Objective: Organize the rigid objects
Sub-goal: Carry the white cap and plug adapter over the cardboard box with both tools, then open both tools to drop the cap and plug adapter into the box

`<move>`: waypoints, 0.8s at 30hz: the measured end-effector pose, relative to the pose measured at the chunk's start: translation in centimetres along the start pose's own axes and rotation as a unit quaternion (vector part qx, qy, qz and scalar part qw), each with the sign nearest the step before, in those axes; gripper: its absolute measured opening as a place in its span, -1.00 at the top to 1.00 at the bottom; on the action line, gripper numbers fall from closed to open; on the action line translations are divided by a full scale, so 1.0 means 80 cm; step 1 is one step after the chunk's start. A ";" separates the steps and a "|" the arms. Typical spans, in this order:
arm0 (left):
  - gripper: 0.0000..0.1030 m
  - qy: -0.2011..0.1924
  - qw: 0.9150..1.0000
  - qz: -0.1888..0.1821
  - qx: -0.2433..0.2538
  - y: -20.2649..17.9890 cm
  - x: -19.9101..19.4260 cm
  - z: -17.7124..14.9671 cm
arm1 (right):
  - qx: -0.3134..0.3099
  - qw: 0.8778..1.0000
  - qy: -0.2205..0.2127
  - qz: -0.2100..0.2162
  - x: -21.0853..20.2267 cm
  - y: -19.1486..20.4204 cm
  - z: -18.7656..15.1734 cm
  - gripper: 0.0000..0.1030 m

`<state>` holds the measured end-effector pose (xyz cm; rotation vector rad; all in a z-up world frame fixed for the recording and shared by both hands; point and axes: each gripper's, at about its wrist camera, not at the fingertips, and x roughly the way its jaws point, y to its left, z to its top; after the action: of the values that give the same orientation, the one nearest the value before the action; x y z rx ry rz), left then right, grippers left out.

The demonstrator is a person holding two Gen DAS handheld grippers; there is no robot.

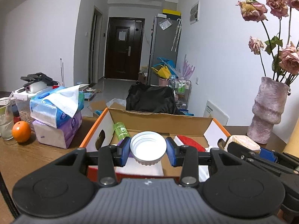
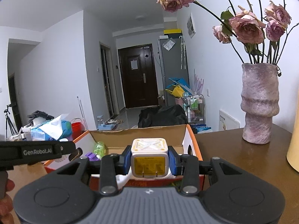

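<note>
The left gripper has its jaws clenched on a white screw-on lid, open side facing the camera, held above the near edge of an orange-trimmed cardboard box on the brown worktop. The right gripper grasps a white cube charger with a yellow label and two plug prongs toward the lens, held over the same box's near wall. From the left wrist, the charger and right gripper show at 3 o'clock; a green bottle lies inside the box at 11 o'clock of the lid and something red at 2 o'clock. Only this view shows an orange, a glass with a straw and stacked tissue packs at 9 o'clock. The right wrist alone shows the left gripper's side lettering at 9 o'clock, a purple item beside the bottle, and a tripod at far left. A pink vase of dried roses stands at 2 o'clock.
</note>
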<state>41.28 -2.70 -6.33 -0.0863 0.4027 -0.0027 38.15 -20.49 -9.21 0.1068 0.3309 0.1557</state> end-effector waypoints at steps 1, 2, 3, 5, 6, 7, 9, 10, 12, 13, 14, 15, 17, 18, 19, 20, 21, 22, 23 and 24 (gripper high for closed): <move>0.20 -0.001 1.000 0.001 0.001 -0.001 0.005 0.001 | 0.001 1.000 -0.001 0.000 0.005 -0.001 0.002 0.26; 0.20 -0.003 1.000 0.002 0.001 -0.002 0.009 0.002 | 0.002 1.000 -0.001 0.000 0.010 -0.002 0.004 0.26; 0.20 -0.003 1.000 0.003 0.001 -0.003 0.014 0.003 | 0.003 1.000 -0.001 0.000 0.016 -0.003 0.006 0.26; 0.20 -0.001 1.000 0.003 0.001 -0.004 0.023 0.005 | 0.005 1.000 0.001 -0.001 0.026 -0.005 0.008 0.26; 0.20 -0.001 1.000 0.004 0.001 -0.004 0.028 0.006 | 0.005 1.000 0.002 -0.001 0.033 -0.006 0.009 0.26; 0.20 0.000 1.000 0.006 0.002 -0.005 0.032 0.006 | 0.005 1.000 0.002 -0.001 0.038 -0.006 0.010 0.26; 0.20 0.001 1.000 0.007 0.003 -0.005 0.041 0.008 | 0.005 1.000 0.003 -0.003 0.047 -0.007 0.012 0.26; 0.20 0.002 1.000 0.008 0.003 -0.005 0.046 0.009 | 0.005 1.000 0.003 -0.004 0.052 -0.007 0.013 0.26; 0.20 0.003 1.000 0.011 0.004 -0.006 0.056 0.011 | 0.007 1.000 0.005 -0.006 0.062 -0.008 0.014 0.26; 0.20 0.003 1.000 0.011 0.005 -0.006 0.060 0.012 | 0.007 1.000 0.006 -0.007 0.067 -0.008 0.014 0.26; 0.20 0.003 1.000 0.012 0.006 -0.006 0.065 0.013 | 0.006 1.000 0.007 -0.008 0.070 -0.008 0.014 0.26; 0.20 0.003 1.000 0.015 0.007 -0.007 0.071 0.014 | 0.005 1.000 0.008 -0.010 0.075 -0.008 0.015 0.26; 0.20 0.005 1.000 0.017 0.009 -0.009 0.081 0.015 | 0.006 1.000 0.010 -0.014 0.085 -0.010 0.016 0.26; 0.20 0.006 1.000 0.019 0.011 -0.009 0.086 0.015 | 0.006 1.000 0.011 -0.015 0.087 -0.009 0.015 0.26; 0.20 0.006 1.000 0.021 0.012 -0.009 0.091 0.016 | 0.006 1.000 0.012 -0.017 0.091 -0.010 0.016 0.26; 0.20 0.007 1.000 0.022 0.013 -0.010 0.095 0.016 | 0.007 1.000 0.013 -0.018 0.096 -0.010 0.016 0.26; 0.20 0.008 1.000 0.023 0.015 -0.009 0.099 0.016 | 0.007 1.000 0.015 -0.019 0.101 -0.011 0.016 0.26; 0.20 0.009 1.000 0.025 0.016 -0.009 0.103 0.016 | 0.007 1.000 0.017 -0.020 0.105 -0.012 0.016 0.26; 0.20 0.010 0.999 0.026 0.017 -0.009 0.107 0.017 | 0.006 1.000 0.019 -0.021 0.109 -0.012 0.016 0.26; 0.20 0.011 0.999 0.028 0.018 -0.009 0.110 0.017 | 0.005 1.000 0.021 -0.021 0.114 -0.011 0.016 0.26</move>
<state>49.91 -3.46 -8.50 -0.0396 0.4263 0.0442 47.18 -19.92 -11.00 0.1066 0.3763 0.1138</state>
